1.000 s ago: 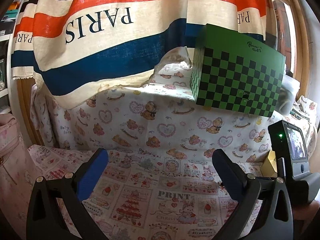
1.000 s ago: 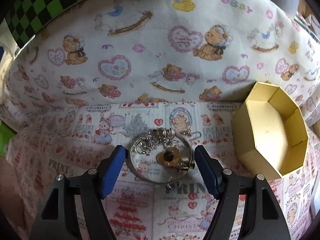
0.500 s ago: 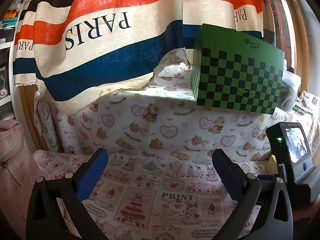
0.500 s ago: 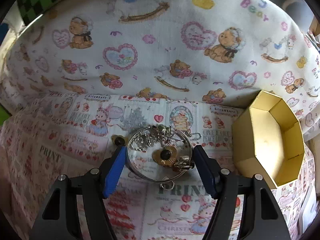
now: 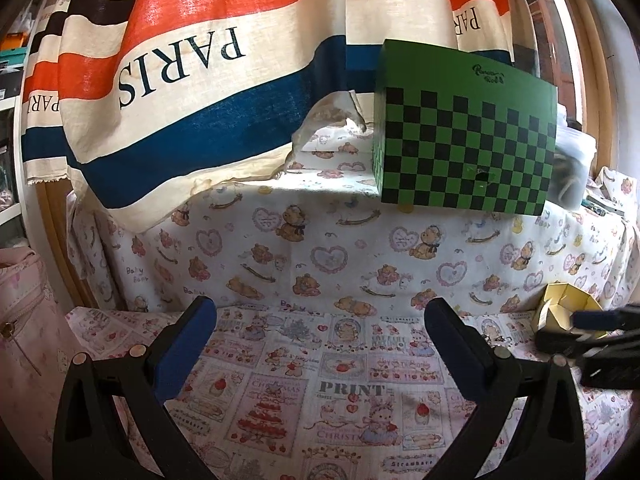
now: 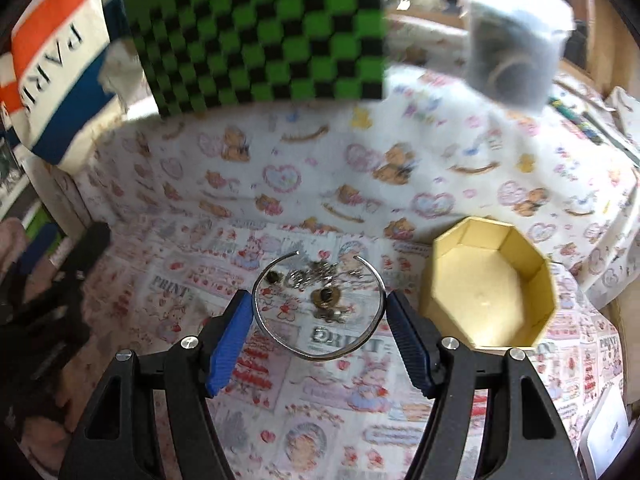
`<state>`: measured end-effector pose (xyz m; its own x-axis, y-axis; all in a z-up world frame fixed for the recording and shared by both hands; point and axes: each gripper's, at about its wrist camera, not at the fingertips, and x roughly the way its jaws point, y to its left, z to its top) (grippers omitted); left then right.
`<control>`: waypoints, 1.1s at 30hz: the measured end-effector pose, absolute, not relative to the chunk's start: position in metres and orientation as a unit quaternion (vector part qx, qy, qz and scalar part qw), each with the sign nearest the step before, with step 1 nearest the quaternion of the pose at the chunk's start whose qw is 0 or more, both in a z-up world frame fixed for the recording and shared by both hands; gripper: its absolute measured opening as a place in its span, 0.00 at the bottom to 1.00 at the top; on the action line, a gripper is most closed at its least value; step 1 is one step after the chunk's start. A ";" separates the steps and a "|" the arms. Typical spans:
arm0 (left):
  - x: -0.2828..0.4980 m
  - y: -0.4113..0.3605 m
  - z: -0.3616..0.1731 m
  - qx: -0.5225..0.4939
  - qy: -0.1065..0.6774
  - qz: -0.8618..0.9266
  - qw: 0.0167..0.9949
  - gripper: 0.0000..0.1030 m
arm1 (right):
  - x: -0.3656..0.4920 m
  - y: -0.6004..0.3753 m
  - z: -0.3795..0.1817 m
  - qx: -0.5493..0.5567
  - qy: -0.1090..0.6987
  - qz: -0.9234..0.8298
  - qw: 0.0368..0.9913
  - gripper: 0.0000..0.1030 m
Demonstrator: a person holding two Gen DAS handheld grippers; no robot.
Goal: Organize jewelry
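at frame centre of the right wrist view, a thin silver bangle (image 6: 318, 312) sits pinched across its width between the blue pads (image 6: 228, 338) of the right gripper (image 6: 319, 316), both pads touching the ring, so it's clenched on the bangle. the bangle's open gap faces the top of frame. inside and just above the ring in the pic lies a small heap of jewelry (image 6: 320, 284): chains, a round gold piece w/ a dark centre, a dark stud; can't tell if any of it hangs from the bangle or just lies on the cloth under it. right of centre, near the right pad, a yellow octagonal box (image 6: 472, 256) stands open on the printed tablecloth (image 6: 340, 392). top of frame: a green-black checkered box (image 6: 256, 32), blurred, and a striped "paris" cloth (image 6: 52, 64) at upper left.

left wrist view: left gripper (image 5: 320, 340) has jaws spread wide, nothing between them, over the same tablecloth (image 5: 288, 384). checkered box (image 5: 464, 132) at upper right, paris cloth (image 5: 192, 52) across the top, yellow box (image 5: 560, 312) at right edge, w/ the right gripper (image 5: 592, 340) blurred in front of it.
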<state>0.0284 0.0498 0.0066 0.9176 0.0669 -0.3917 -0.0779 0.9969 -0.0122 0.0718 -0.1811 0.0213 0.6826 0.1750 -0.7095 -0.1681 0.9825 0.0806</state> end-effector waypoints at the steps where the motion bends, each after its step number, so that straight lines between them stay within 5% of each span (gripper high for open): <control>1: 0.028 0.050 0.007 -0.013 0.200 0.033 0.979 1.00 | 0.069 -0.189 0.025 0.007 0.378 0.089 0.921 0.69; 15: 0.026 0.006 0.004 0.043 0.222 -0.034 0.974 1.00 | 0.057 -0.295 0.038 0.097 0.308 0.078 0.943 0.69; 24: 0.071 -0.066 -0.011 0.035 0.347 -0.138 0.927 0.99 | 0.068 -0.319 0.024 0.119 0.322 0.052 0.938 0.69; 26: 0.076 -0.075 -0.014 0.031 0.365 -0.150 0.918 0.90 | 0.069 -0.322 0.022 0.120 0.322 0.048 0.938 0.69; 31: 0.087 -0.094 -0.028 0.009 0.414 -0.194 0.889 0.47 | 0.071 -0.326 0.017 0.137 0.329 0.057 0.933 0.69; 33: 0.090 -0.103 -0.033 0.021 0.425 -0.198 0.883 0.39 | 0.072 -0.326 0.017 0.140 0.328 0.060 0.932 0.69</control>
<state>0.0898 -0.1027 -0.0329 0.5604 -0.3312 -0.7591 0.3667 0.9210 -0.1312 0.0723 -0.3263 0.0166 0.7774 0.2035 -0.5952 -0.0197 0.9536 0.3003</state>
